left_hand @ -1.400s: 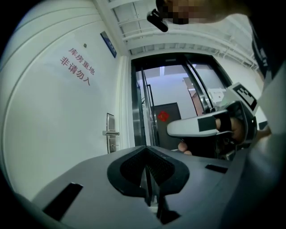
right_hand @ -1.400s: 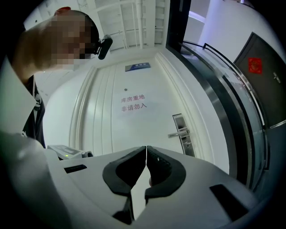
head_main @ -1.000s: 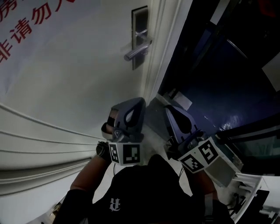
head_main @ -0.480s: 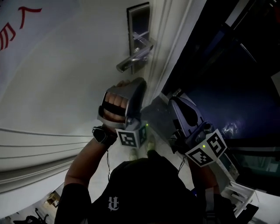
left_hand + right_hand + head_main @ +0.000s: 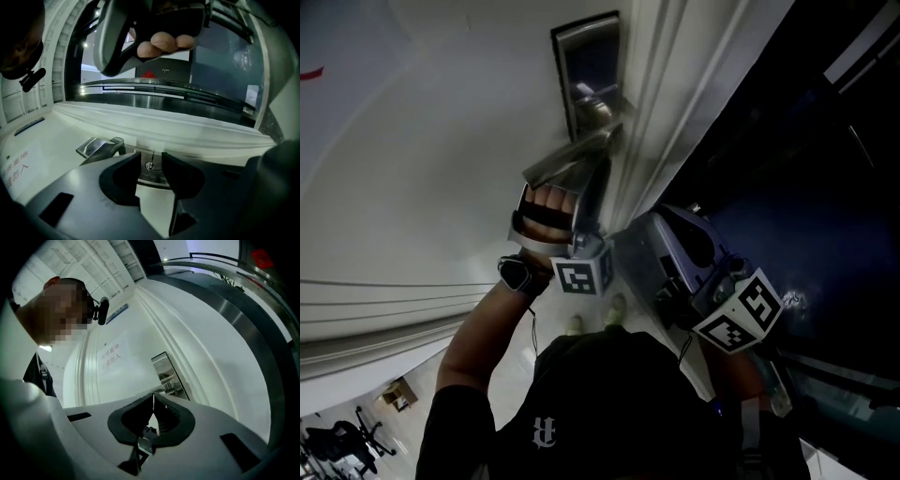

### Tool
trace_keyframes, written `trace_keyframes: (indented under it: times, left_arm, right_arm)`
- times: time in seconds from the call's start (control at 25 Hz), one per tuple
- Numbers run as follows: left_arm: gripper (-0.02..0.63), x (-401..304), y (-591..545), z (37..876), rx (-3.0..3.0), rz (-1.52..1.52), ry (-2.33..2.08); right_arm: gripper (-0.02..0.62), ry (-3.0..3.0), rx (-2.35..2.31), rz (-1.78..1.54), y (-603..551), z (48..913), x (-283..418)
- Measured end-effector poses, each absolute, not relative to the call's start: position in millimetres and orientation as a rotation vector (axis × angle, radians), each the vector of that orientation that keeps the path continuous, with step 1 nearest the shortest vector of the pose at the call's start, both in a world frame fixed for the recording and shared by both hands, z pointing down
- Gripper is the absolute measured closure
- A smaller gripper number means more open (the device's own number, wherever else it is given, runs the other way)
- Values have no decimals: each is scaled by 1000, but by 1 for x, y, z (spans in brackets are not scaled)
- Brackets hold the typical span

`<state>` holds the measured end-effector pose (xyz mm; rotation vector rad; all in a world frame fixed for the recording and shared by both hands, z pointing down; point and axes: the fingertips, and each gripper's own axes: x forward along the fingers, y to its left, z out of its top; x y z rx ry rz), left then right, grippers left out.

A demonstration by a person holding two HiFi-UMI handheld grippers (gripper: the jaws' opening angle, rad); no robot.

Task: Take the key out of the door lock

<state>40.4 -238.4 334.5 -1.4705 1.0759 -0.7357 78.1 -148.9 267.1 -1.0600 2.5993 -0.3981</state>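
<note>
One tall silver lock plate point(image 5: 589, 66) on the white door point(image 5: 431, 159), one brushed-metal lever handle point(image 5: 572, 157) sticking out of that plate, and two grippers. The left gripper point(image 5: 151, 159) is right up at the plate. Its dark fingers point(image 5: 123, 176) are spread apart on either side of the round keyhole cylinder. The thin metal key point(image 5: 150, 164) sits in that cylinder between them, edge-on and hard to make out. Only the left gripper view shows it; in the head view the handle and gripper cover that spot. The right gripper point(image 5: 153, 403) hangs right of the plate, fingers closed tip to tip. There's a small metal bit in the hollow behind its tips, can't tell what.
</note>
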Motion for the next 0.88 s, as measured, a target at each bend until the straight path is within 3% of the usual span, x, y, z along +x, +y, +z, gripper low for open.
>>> trace_keyframes:
  times: [0.36,0.56,0.88]
  left_arm:
    - [494,49,-265,340,-1382,-800,1079]
    - [591,48,-267,338,-1358,-798,1094]
    - [597,46,-267,336,-1334,-824,1157]
  right_arm:
    - [580,2626,-929,-440,-173,268,89]
    - [580,2641,-888,-443,-177,269,92]
    - [580,2640,-861,-440,-176,268,95]
